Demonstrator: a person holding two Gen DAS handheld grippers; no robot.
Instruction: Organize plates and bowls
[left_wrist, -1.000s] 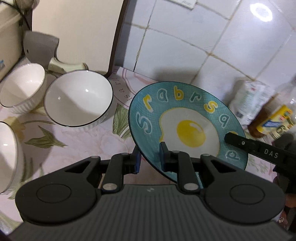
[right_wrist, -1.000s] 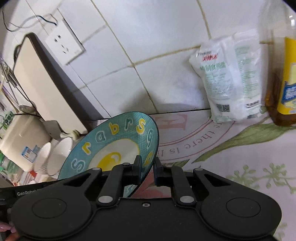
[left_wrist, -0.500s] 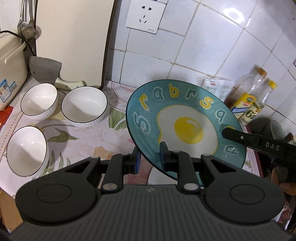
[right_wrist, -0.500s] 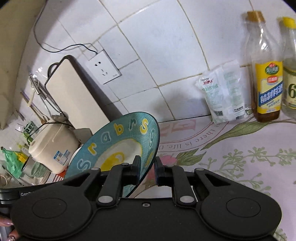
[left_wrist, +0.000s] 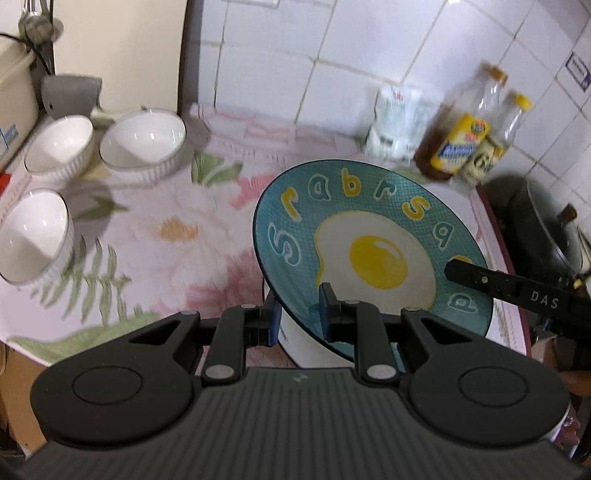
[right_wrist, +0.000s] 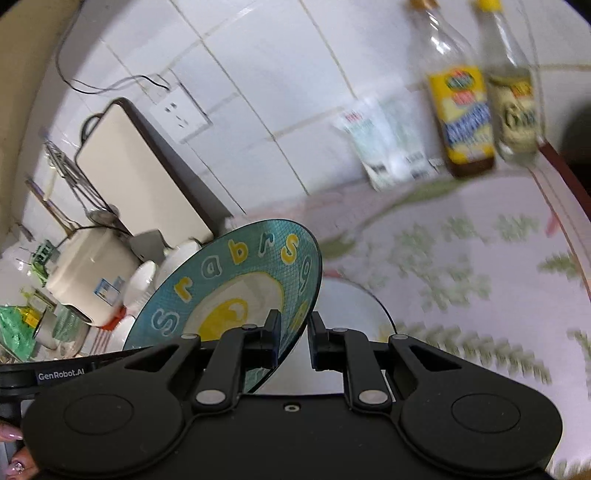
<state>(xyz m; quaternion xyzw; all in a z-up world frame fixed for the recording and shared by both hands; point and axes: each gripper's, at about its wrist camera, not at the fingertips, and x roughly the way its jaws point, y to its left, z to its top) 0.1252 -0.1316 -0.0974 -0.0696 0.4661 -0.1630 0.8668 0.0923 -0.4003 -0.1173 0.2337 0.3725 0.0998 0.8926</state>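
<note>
A teal plate with a fried-egg picture and yellow letters (left_wrist: 373, 254) is held in the air, tilted, by both grippers. My left gripper (left_wrist: 297, 314) is shut on its near rim. My right gripper (right_wrist: 293, 338) is shut on its right rim; the plate also shows in the right wrist view (right_wrist: 236, 295). A white plate (right_wrist: 351, 314) lies on the counter right under the teal one, its edge showing in the left wrist view (left_wrist: 303, 343). Three white ribbed bowls stand at the left: one (left_wrist: 144, 142), a second (left_wrist: 59, 147), a third (left_wrist: 35, 236).
The counter has a floral cloth (left_wrist: 166, 236). Two bottles (left_wrist: 461, 140) and a white bag (left_wrist: 395, 125) stand at the tiled back wall. A dark pot (left_wrist: 543, 229) sits at the right. A cutting board (right_wrist: 140, 177) and a rice cooker (right_wrist: 88, 266) are at the left.
Both grippers have lifted and drawn back with the teal plate, moving it right and over the white plate. The bowls now lie farther off at the left.
</note>
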